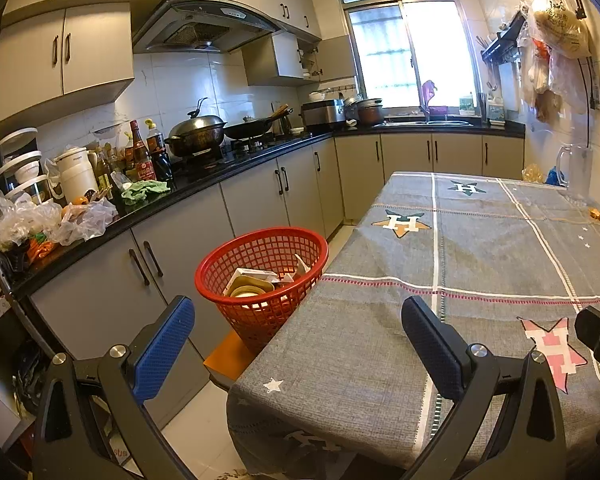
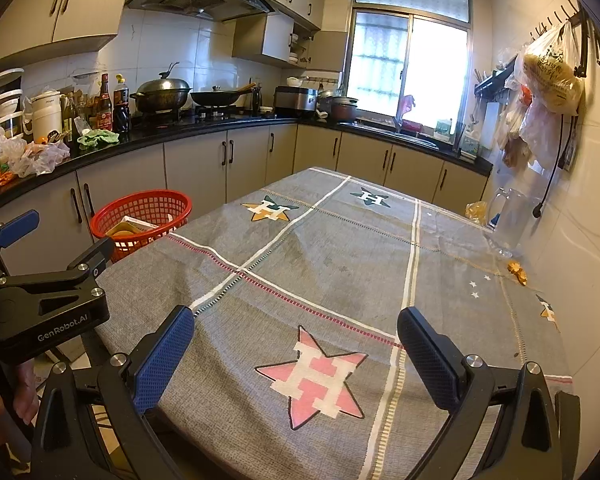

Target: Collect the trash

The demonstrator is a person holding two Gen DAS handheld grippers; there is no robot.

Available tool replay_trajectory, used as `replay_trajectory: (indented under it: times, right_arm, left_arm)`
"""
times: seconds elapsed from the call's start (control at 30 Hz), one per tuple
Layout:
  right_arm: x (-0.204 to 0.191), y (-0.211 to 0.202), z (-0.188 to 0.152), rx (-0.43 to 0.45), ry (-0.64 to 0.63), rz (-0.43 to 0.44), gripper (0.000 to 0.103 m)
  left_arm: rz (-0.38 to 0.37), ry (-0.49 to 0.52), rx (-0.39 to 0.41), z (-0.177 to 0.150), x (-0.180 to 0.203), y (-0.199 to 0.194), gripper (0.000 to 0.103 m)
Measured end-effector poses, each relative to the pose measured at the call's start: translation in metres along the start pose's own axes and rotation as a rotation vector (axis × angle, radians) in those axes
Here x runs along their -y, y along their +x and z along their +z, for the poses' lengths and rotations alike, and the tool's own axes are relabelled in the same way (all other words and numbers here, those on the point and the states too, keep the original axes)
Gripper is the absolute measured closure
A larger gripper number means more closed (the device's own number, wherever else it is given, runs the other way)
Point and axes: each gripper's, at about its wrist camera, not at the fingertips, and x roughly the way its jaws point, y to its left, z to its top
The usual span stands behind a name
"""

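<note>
A red mesh basket stands on an orange stool beside the table's left edge and holds a white box, a round tin and paper scraps; the right wrist view shows the same basket. Small golden wrappers lie on the grey star-patterned tablecloth near the wall, also seen as wrappers in the left wrist view. My left gripper is open and empty over the table's near left corner. My right gripper is open and empty above the pink star. The left gripper shows at the left of the right wrist view.
A clear glass pitcher and a crumpled yellow bag sit at the table's far right. Plastic bags hang from wall hooks. A black counter crowded with bottles, woks and bags runs along the left and back.
</note>
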Motion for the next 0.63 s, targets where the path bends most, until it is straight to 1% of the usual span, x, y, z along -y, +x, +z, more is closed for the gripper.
replay_trajectory:
  times: [0.3, 0.4, 0.43, 0.47, 0.53, 0.6, 0.63]
  right_arm:
    - [0.000, 0.003, -0.002, -0.008, 0.002, 0.005, 0.000]
    - [0.007, 0.011, -0.002, -0.033, 0.022, 0.014, 0.000]
    - [0.013, 0.015, -0.002, -0.042, 0.037, 0.012, 0.000]
    - [0.020, 0.019, -0.003, -0.053, 0.056, 0.007, 0.000]
    - [0.039, 0.030, -0.004, -0.091, 0.097, -0.024, 0.000]
    - [0.065, 0.043, -0.007, -0.136, 0.159, -0.068, 0.000]
    - [0.078, 0.050, -0.009, -0.159, 0.189, -0.089, 0.000]
  left_arm:
    - [-0.002, 0.002, -0.005, 0.001, 0.001, 0.001, 0.000]
    - [-0.027, 0.037, -0.015, 0.005, 0.009, 0.007, 0.000]
    - [-0.046, 0.048, -0.021, 0.006, 0.011, 0.010, 0.000]
    - [-0.081, 0.056, -0.038, 0.008, 0.015, 0.014, 0.000]
    - [-0.188, 0.073, -0.108, 0.011, 0.027, 0.027, 0.000]
    - [-0.299, 0.088, -0.196, 0.015, 0.047, 0.045, 0.000]
    - [-0.324, 0.095, -0.218, 0.016, 0.056, 0.052, 0.000]
